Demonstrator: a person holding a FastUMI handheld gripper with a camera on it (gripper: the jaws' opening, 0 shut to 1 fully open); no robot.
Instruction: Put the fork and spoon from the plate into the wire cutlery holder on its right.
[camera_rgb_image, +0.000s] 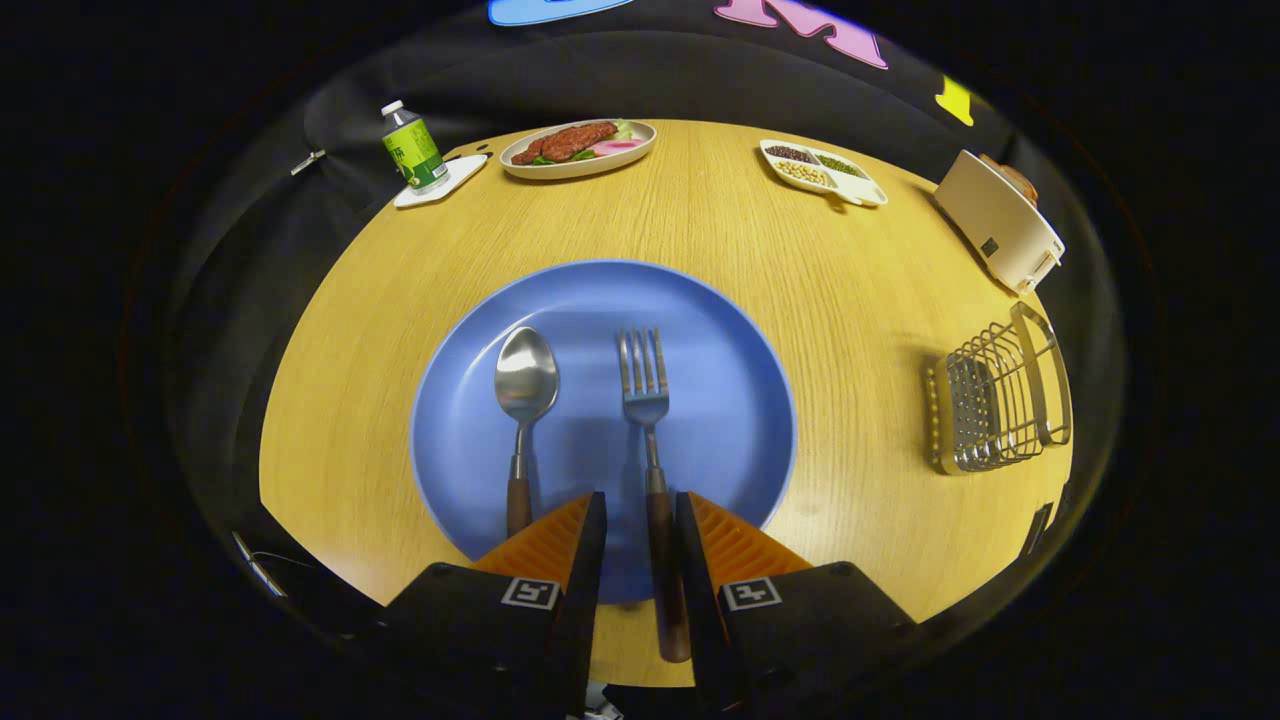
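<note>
Claw (640, 520) fingers straddling fork (648, 420) handle, contact unclear, handle end hidden

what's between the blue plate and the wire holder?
Bare wood tabletop between blue plate and wire holder, per gripper view. Gripper fingers straddle the fork handle.

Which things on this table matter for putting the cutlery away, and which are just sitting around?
Part of the job: fork, its handle between the fingers of the gripper, which are not yet pressing on it; spoon; blue plate; wire cutlery holder.

Lying about: green bottle on a coaster, plate of food, divided dish, toaster.
</note>
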